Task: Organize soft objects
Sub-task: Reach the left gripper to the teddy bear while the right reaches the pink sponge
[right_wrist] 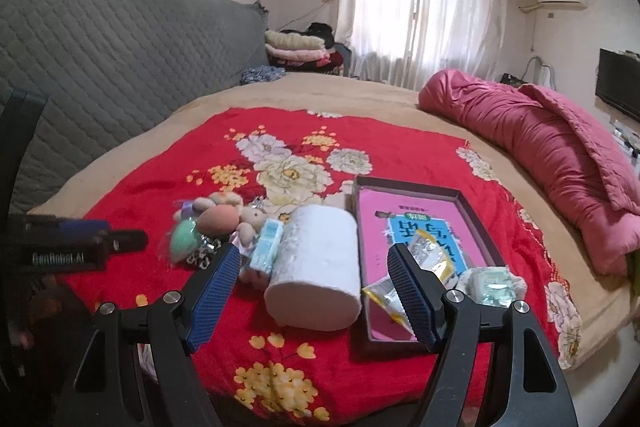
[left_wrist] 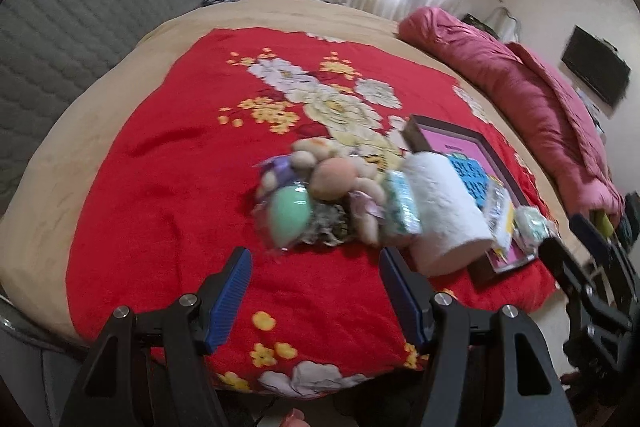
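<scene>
**Both grippers wide and empty above the pile on the red blanket**

My left gripper [left_wrist: 316, 291] hangs over the red floral blanket [left_wrist: 160, 187] with its blue pads spread wide and nothing between them. Just ahead of its fingertips lies the cluster of soft things: a mint-green egg-shaped sponge [left_wrist: 290, 217] nearest me, a peach sponge [left_wrist: 334, 177] touching it just beyond, and a small beige plush toy [left_wrist: 320, 149] behind those. A patterned dark-and-white piece, too blurred to name, sits under the green sponge.

My right gripper [right_wrist: 314, 291] is likewise wide, holding nothing. Between its pads and just beyond them lies a white tissue roll [right_wrist: 316, 267] on its side, its flat end facing me. To the left of the roll, touching it, leans a light-blue tissue pack [right_wrist: 266, 247]; the plush and sponges lie further left. Behind my right pad is a shallow dark-rimmed box [right_wrist: 472, 203] with a pink floor, holding a blue printed card [right_wrist: 420, 231], a yellow-edged sachet [right_wrist: 430, 259] and, at its near right corner, a small green-and-white packet [right_wrist: 490, 285].

Further out, beyond the box to the right, a rolled pink quilt [right_wrist: 540, 147] lies along the beige bedcover [right_wrist: 360, 91]. A grey quilted headboard [right_wrist: 100, 67] rises on the left, with folded bedding [right_wrist: 296, 47] stacked past its end before white curtains [right_wrist: 420, 7].
</scene>
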`<action>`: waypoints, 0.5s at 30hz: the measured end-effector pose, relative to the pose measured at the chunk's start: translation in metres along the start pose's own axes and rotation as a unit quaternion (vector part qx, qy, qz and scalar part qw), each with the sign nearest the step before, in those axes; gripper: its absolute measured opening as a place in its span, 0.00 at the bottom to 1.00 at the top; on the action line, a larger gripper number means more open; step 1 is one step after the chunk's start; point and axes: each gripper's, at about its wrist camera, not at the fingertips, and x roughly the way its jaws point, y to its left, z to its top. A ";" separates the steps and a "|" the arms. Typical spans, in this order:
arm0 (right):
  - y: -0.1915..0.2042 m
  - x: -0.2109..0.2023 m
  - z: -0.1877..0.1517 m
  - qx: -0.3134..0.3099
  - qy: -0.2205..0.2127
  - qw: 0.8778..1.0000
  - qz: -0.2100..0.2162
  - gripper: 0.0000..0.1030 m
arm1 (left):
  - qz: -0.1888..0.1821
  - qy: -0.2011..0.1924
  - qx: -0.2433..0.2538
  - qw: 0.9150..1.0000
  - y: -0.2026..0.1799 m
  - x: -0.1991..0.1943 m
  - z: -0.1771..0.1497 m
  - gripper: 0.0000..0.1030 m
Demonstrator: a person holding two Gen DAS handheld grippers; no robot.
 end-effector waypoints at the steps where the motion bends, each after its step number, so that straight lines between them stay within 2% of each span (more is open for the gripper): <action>1: 0.002 0.003 -0.001 -0.003 0.003 1.000 0.002 0.75 | 0.000 -0.001 -0.003 1.000 0.003 0.001 0.000 0.64; 6: 0.010 0.016 -0.004 -0.011 0.015 1.000 0.011 0.75 | -0.003 -0.003 -0.019 1.000 0.017 0.012 0.005 0.64; 15: 0.033 0.045 -0.001 -0.039 0.030 0.998 0.043 0.75 | -0.010 0.012 -0.050 0.999 0.040 0.054 0.020 0.64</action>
